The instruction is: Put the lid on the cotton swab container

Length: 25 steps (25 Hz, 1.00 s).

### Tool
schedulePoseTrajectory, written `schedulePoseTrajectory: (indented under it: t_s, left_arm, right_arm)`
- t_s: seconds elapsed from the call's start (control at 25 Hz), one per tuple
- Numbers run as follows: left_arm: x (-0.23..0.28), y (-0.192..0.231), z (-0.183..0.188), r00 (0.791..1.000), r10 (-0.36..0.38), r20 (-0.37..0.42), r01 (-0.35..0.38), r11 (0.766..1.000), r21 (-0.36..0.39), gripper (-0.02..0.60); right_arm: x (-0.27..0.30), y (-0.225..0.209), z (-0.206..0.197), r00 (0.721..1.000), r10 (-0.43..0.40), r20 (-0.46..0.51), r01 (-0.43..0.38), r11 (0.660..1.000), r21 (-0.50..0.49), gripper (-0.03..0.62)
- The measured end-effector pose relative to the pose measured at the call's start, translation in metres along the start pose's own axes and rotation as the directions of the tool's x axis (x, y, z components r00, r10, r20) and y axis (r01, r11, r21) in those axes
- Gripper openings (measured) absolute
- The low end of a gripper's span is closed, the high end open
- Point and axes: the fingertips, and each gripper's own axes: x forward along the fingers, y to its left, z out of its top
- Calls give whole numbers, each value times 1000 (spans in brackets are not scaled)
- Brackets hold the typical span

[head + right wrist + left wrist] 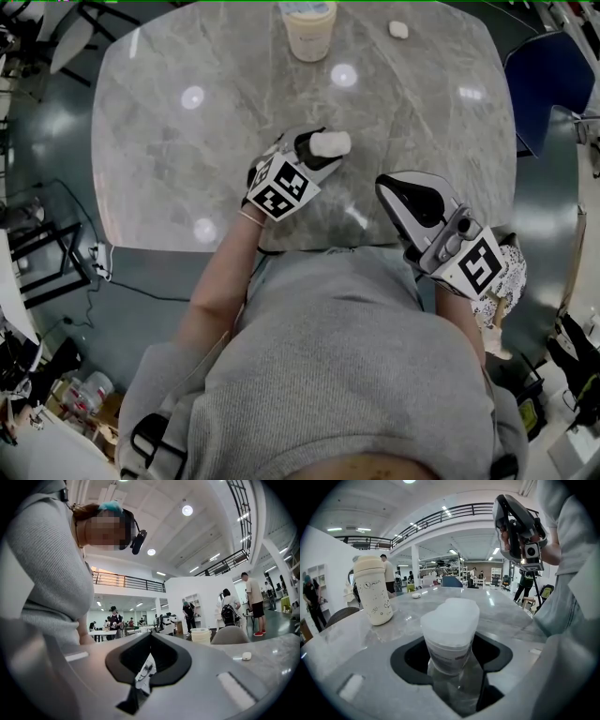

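A clear cotton swab container (451,656) with a frosted white lid (451,616) on its top stands between the jaws of my left gripper (452,649), which is shut on its body. In the head view the same container (332,143) sticks out of the left gripper (315,150) over the middle of the grey marble table (178,169). My right gripper (386,186) hangs to the right near the table's front edge, apart from the container. Its jaws meet at the tips with nothing between them (150,637). It also shows high up in the left gripper view (518,527).
A cream tumbler (308,28) (372,590) stands at the table's far side. A small white object (398,29) (246,656) lies to its right. A blue chair (546,84) is beyond the table's right edge. People stand about the hall behind.
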Motion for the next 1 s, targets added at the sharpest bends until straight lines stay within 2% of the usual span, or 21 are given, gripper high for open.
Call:
schedulePoseTrajectory:
  t_s: [0.44, 0.56, 0.72, 1.0]
  left_arm:
    - [3, -2, -2, 1000, 3, -20, -3, 1000, 27, 272]
    - [3, -5, -3, 1000, 5, -28, -4, 1000, 31, 291]
    - [-4, 2, -7, 998, 58, -28, -58, 998, 8, 307]
    - [-31, -4, -5, 993, 117, -6, -117, 993, 12, 308]
  right_arm:
    - [4, 3, -1, 999, 36, 8, -36, 999, -8, 3]
    - [7, 5, -2, 999, 39, 5, -39, 999, -2, 3]
    - [10, 6, -2, 999, 41, 6, -41, 999, 1, 3]
    - [9, 1, -8, 1000, 24, 3, -24, 1000, 18, 3]
